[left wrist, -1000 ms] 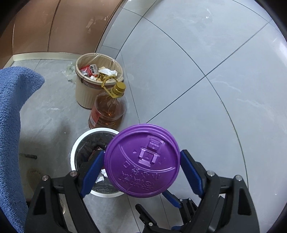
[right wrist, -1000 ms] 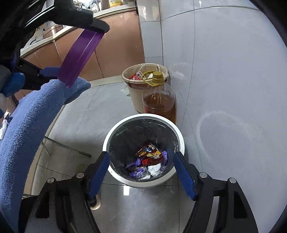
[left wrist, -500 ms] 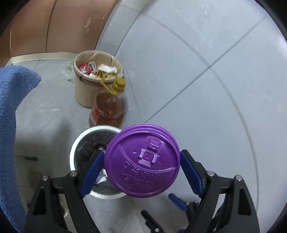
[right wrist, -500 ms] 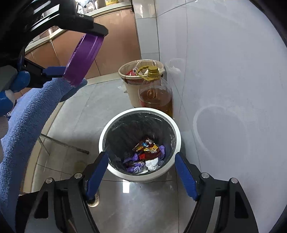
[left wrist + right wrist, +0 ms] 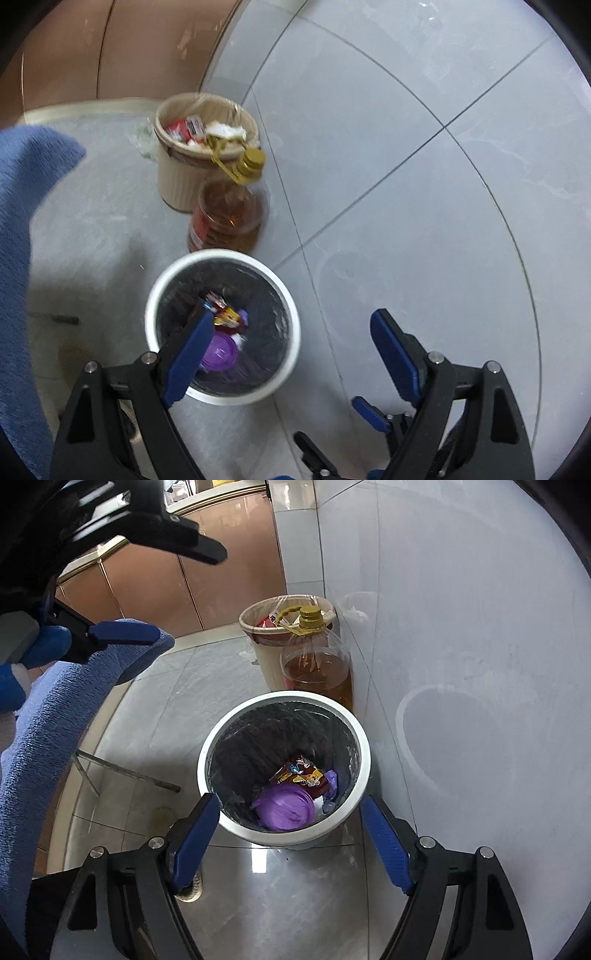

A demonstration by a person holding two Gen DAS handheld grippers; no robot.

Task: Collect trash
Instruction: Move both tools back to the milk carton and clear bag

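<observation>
A white bin (image 5: 291, 325) with a black liner stands on the floor; it also shows in the right wrist view (image 5: 364, 753). A purple lid (image 5: 221, 351) lies inside it on candy wrappers (image 5: 226, 317); the lid (image 5: 284, 808) and wrappers (image 5: 301, 771) show in the right wrist view too. My left gripper (image 5: 291, 354) is open and empty above the bin's right side, and it shows at the upper left of the right wrist view (image 5: 162, 594). My right gripper (image 5: 291, 843) is open and empty above the bin's near rim.
A beige bin (image 5: 177, 184) full of rubbish and an oil bottle (image 5: 227, 218) with a gold cap stand behind the white bin against the tiled wall (image 5: 424, 155). A blue cloth (image 5: 18, 258) hangs at the left. Brown cabinets (image 5: 192, 587) stand at the back.
My left gripper opened and let go of the purple lid, which dropped into the white bin. The right gripper moved slightly closer to the bin.
</observation>
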